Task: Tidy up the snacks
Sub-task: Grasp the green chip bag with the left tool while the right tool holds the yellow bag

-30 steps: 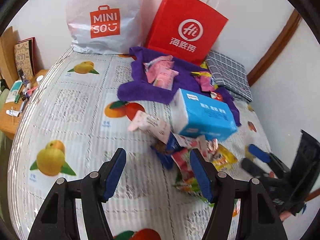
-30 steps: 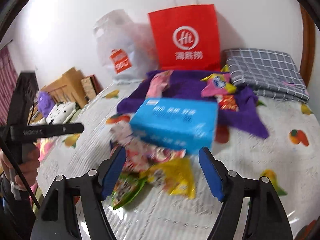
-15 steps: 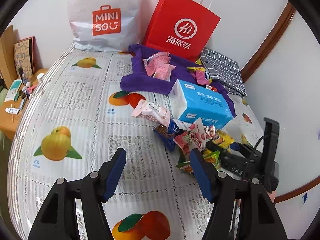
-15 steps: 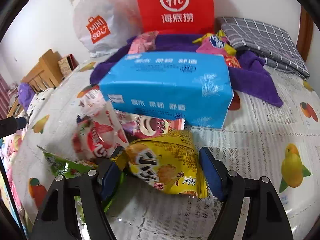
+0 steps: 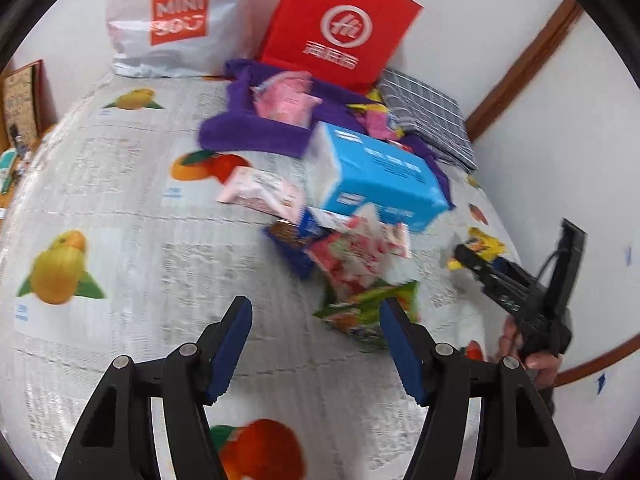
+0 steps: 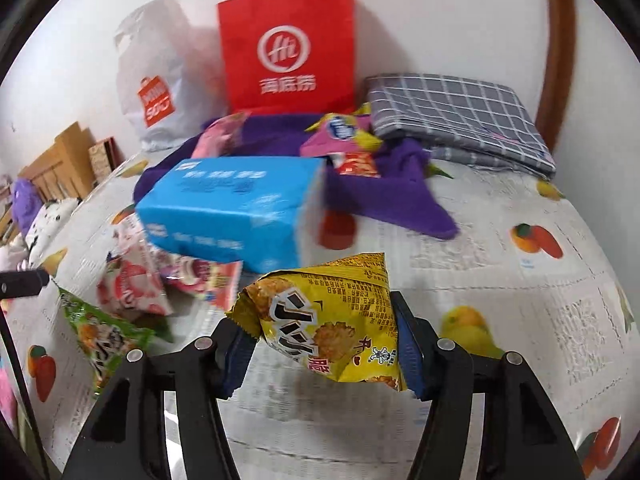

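My right gripper (image 6: pixel 320 340) is shut on a yellow snack bag (image 6: pixel 328 320), with both blue pads pressing its sides, and holds it just above the bedspread. The left wrist view shows that gripper (image 5: pixel 516 292) at the right with the yellow bag (image 5: pixel 484 244) at its tip. My left gripper (image 5: pixel 316 328) is open over bare bedspread with nothing between its fingers. Just beyond its right finger lies a green snack bag (image 5: pixel 368 308). Behind that are a red-and-white bag (image 5: pixel 360 252), a pink packet (image 5: pixel 264 192) and a blue tissue pack (image 5: pixel 380 176).
A purple towel (image 5: pixel 248 132) with more snacks lies behind the pile. A red paper bag (image 5: pixel 340 28) and a white plastic bag (image 5: pixel 176 20) stand against the wall. A folded grey plaid cloth (image 6: pixel 460 120) lies at the back right. Wooden furniture (image 6: pixel 60 160) stands left of the bed.
My right gripper came down onto the yellow bag, closed on it and raised it off the bed. My left gripper moved closer to the snack pile and stayed open.
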### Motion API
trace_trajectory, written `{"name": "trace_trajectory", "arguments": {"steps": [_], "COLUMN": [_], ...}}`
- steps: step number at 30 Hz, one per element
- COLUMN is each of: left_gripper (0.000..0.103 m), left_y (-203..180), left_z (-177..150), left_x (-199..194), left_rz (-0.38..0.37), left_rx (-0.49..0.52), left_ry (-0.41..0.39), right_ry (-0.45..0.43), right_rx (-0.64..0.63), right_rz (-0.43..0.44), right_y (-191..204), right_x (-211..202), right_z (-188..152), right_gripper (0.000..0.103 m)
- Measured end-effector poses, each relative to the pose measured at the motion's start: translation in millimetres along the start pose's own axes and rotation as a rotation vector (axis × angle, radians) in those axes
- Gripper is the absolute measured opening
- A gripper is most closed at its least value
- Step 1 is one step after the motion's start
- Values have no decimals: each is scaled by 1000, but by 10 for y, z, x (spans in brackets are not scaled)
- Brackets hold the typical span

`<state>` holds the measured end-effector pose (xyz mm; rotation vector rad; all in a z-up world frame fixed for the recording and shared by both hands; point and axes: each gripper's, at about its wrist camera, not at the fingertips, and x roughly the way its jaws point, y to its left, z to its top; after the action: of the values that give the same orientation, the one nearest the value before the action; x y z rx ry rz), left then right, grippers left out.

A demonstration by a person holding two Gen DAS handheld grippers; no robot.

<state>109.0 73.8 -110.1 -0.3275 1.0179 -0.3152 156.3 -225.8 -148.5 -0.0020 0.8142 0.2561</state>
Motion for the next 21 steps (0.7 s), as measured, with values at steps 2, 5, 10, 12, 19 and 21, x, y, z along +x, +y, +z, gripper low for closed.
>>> {"name": "trace_trajectory", "arguments": {"steps": [2, 5, 10, 12, 19, 21], "left_gripper": [64, 69, 71, 71, 74, 74], "left_y": [-91, -263, -515, -578, -643, -638], "left_z": [-18, -29, -40, -51, -110, -98], "left_x": [16, 81, 266, 359, 611, 633], "left_rz": [-47, -73, 3, 26, 80, 74], "left_rx": [6, 33, 105, 124, 172, 162], "left_ry": [-8, -2, 3, 16, 48, 47], "right_ry": [22, 61, 101, 96, 84, 94], "right_rx": [29, 25, 20, 40, 78, 66], "right_rz": [22, 2, 6, 17, 17, 9], "right_y": [-67, -49, -53, -89, -163, -137], "right_x": [58, 133, 213, 204, 182, 203], "right_z": [-46, -55, -73, -81, -80, -80], "right_gripper": [61, 61, 61, 61, 61, 61]}}
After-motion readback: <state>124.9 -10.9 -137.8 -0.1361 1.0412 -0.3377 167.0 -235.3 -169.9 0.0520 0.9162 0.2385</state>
